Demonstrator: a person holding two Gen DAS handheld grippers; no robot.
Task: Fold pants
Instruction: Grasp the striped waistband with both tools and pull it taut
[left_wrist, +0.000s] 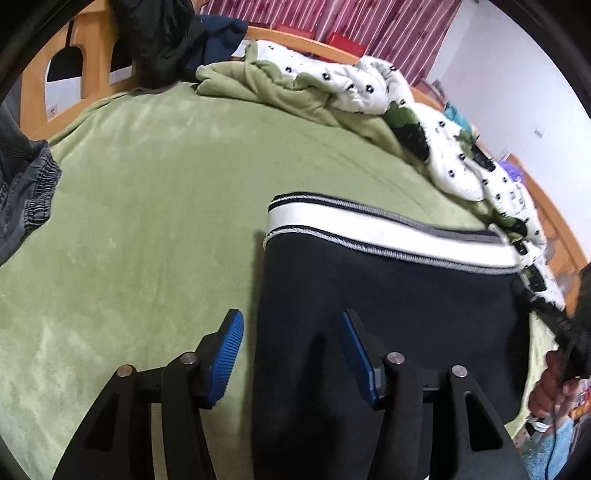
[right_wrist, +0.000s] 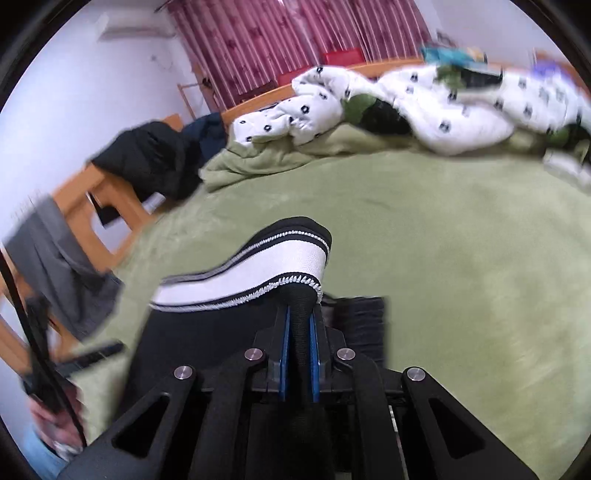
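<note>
The black pants (left_wrist: 388, 295) are spread on the green bed (left_wrist: 147, 221), apparently nearer its right edge. Fabric below the waistband (right_wrist: 258, 273) is clamped by the right gripper (right_wrist: 300, 354); the left gripper (left_wrist: 291, 354) is held apart.

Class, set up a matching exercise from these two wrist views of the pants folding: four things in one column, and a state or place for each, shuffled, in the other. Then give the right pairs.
Column A
1. left gripper
2. right gripper
3. waistband
4. grey garment

Column B
a. white with black stripes, at the top of the black pants
b. jaws apart, holding nothing
c. lying at the left edge of the green bed cover
d. jaws closed on black fabric just below the waistband

Pairs: 1-b, 2-d, 3-a, 4-c
</note>
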